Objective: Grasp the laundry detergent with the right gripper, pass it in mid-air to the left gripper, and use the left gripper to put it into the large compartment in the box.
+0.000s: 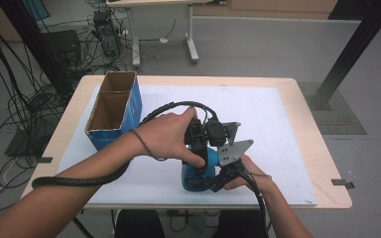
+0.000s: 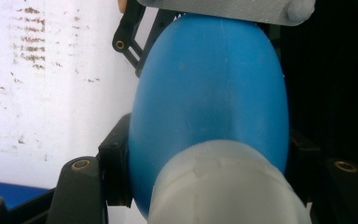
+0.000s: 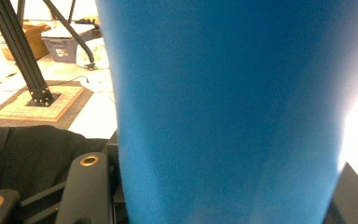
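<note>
The white mat [image 1: 278, 129] keeps the work low and steady under both tongs. The open blue box [image 1: 116, 110] stands well off to the left of them, likely waiting for the load. Between them sits the blue bottle [image 1: 198, 173]: the right gripper [image 1: 218, 182] clamps its body to brace it, while the left gripper [image 1: 203, 148] pinches it near the pale cap [image 2: 223, 186], probably to twist.
</note>
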The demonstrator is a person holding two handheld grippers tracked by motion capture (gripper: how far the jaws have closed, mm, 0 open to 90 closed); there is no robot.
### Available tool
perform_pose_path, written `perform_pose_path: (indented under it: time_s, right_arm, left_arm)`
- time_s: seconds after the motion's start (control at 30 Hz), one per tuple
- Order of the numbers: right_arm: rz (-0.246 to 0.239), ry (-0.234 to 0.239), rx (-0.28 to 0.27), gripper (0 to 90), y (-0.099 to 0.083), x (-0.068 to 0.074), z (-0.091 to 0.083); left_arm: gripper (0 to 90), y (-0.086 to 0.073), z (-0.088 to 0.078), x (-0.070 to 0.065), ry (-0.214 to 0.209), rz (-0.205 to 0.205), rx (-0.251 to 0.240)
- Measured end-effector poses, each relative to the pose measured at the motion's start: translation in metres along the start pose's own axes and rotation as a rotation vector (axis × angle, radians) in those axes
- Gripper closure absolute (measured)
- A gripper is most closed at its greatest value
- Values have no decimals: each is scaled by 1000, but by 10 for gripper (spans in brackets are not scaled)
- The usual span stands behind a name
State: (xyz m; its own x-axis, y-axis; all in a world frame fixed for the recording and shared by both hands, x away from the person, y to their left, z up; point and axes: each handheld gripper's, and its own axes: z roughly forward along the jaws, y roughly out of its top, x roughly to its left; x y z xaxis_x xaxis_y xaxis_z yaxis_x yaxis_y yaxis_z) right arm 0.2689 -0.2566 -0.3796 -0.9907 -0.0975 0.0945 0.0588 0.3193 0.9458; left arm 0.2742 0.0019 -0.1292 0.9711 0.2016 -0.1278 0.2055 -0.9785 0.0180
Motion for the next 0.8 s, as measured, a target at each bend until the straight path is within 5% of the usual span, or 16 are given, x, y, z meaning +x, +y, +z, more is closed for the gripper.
perform_pose_path:
  time_s: [0.8]
  right_arm:
    - [-1, -2, -27, 415, -4, 1, 0]
  left_arm:
    - [373, 4, -3, -3, 8, -4, 8]
